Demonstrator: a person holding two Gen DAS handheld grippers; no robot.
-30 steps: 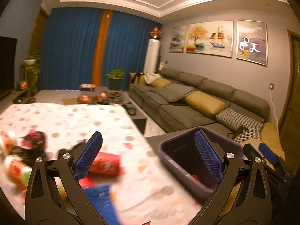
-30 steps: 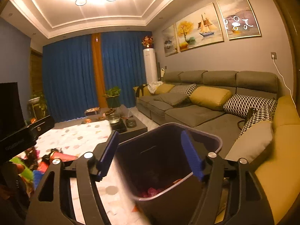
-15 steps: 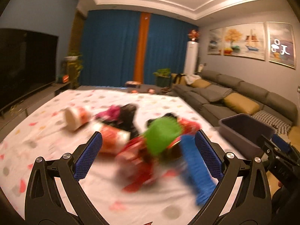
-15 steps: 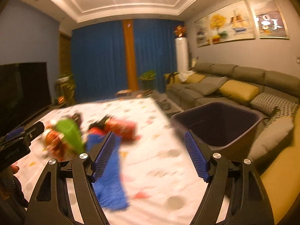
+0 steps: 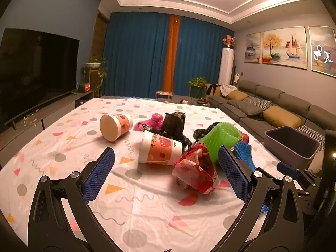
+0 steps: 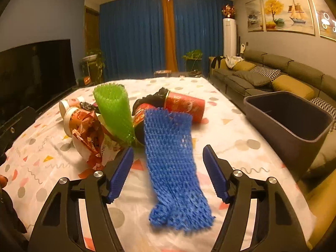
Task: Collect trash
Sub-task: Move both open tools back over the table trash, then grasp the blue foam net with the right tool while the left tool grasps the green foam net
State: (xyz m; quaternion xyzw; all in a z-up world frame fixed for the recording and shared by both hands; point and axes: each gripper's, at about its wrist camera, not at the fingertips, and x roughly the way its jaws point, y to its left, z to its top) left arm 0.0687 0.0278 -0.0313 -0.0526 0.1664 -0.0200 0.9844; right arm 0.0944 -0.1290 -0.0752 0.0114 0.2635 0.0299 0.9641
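Trash lies in a heap on the patterned tablecloth [image 5: 63,147]. A blue foam net [image 6: 172,159] lies flat between the fingers of my open right gripper [image 6: 168,172]. A green foam net [image 6: 114,111], a crumpled red wrapper [image 5: 195,170], paper cups [image 5: 159,149] [image 5: 115,125], black bags [image 5: 174,121] and a pink bag [image 5: 156,120] lie in the heap. A red cup [image 6: 184,105] lies on its side. My left gripper [image 5: 166,176] is open and empty, just short of the red wrapper. The grey bin [image 6: 289,117] stands at the table's right edge.
A grey sofa [image 5: 273,109] with cushions runs along the right wall. A TV [image 5: 31,71] on a low cabinet is on the left. Blue curtains and plants are at the back.
Both grippers have swung left, from the bin to the trash heap on the table. The right gripper now straddles the blue net. Both have stayed open.
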